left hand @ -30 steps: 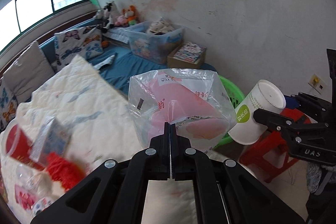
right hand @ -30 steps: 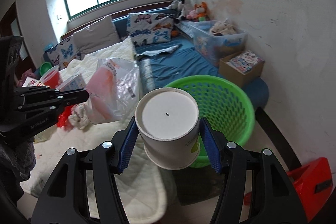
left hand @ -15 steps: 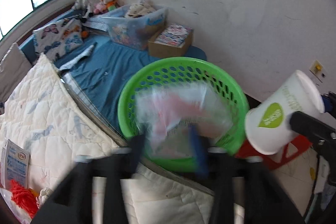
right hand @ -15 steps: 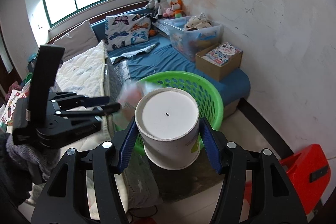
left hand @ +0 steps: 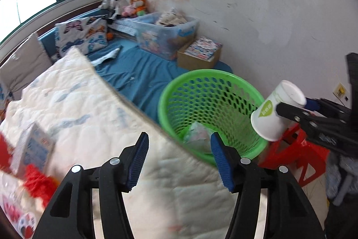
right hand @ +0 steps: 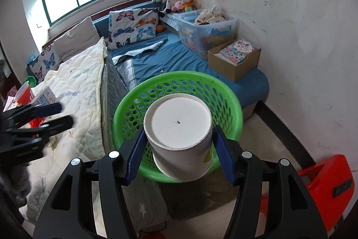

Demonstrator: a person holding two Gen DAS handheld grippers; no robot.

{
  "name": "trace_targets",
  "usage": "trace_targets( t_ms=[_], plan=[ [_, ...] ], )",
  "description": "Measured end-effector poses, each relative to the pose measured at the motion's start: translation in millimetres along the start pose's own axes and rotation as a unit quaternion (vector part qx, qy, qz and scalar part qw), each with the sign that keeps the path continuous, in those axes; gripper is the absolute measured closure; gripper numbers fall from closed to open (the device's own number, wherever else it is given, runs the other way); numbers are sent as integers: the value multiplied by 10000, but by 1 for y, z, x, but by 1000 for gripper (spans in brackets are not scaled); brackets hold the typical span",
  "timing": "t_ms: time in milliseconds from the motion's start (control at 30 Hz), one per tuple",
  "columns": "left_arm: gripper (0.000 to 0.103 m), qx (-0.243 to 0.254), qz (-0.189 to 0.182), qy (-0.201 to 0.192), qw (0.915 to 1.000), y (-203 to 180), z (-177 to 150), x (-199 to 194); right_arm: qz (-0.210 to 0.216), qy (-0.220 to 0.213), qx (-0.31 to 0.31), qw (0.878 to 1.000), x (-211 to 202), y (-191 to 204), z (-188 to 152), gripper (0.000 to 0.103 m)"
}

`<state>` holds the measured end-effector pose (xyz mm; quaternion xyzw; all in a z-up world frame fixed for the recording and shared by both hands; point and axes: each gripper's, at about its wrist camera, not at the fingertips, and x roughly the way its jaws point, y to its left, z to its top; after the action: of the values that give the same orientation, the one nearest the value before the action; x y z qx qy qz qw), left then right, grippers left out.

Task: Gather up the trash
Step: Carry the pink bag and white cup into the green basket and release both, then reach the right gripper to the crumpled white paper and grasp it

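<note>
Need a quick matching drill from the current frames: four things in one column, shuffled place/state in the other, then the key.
Things:
1. white paper cup with a green label
2. crumpled clear plastic bag
3. left tool
4. brown cardboard box of books

Places/states:
A. lying at the bottom of the green perforated plastic basket
B. on the blue bedsheet by the white wall
C. clamped in the right tool, bottom facing the camera
D. jaws opening, nothing between them

Pairs: 1-C, 2-A, 3-D, 4-B

Plastic bag (left hand: pixel 198 134) now in green basket (left hand: pixel 179 86), left gripper (left hand: pixel 179 160) opening, empty.
</note>
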<state>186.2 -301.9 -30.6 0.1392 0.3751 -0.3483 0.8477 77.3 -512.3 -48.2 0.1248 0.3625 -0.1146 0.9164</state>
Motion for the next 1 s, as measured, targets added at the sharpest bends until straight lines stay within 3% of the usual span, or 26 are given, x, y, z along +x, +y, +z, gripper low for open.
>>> trace_targets(
  t_ms=[400, 500, 600, 733, 1000],
  plan=[
    [42, -795, 717, -221, 9940, 78, -51, -69, -154, 292, -107, 9994, 75, 3, 19, 42],
    [41, -966, 914, -222, 9909, 94, -63, -81, -135, 345, -47, 9993, 86, 1, 20, 38],
    [38, -1097, 984, -199, 9889, 104, -73, -88, -284, 300, -88, 9991, 91, 1, 19, 32],
    [37, -1200, 1088, -158, 9867, 112, -84, -88, -214, 315, -53, 9993, 88, 0, 17, 32],
    [37, -1535, 1189, -87, 9809, 125, -95, -85, 196, 188, -184, 9995, 59, 21, 14, 30]
  ],
)
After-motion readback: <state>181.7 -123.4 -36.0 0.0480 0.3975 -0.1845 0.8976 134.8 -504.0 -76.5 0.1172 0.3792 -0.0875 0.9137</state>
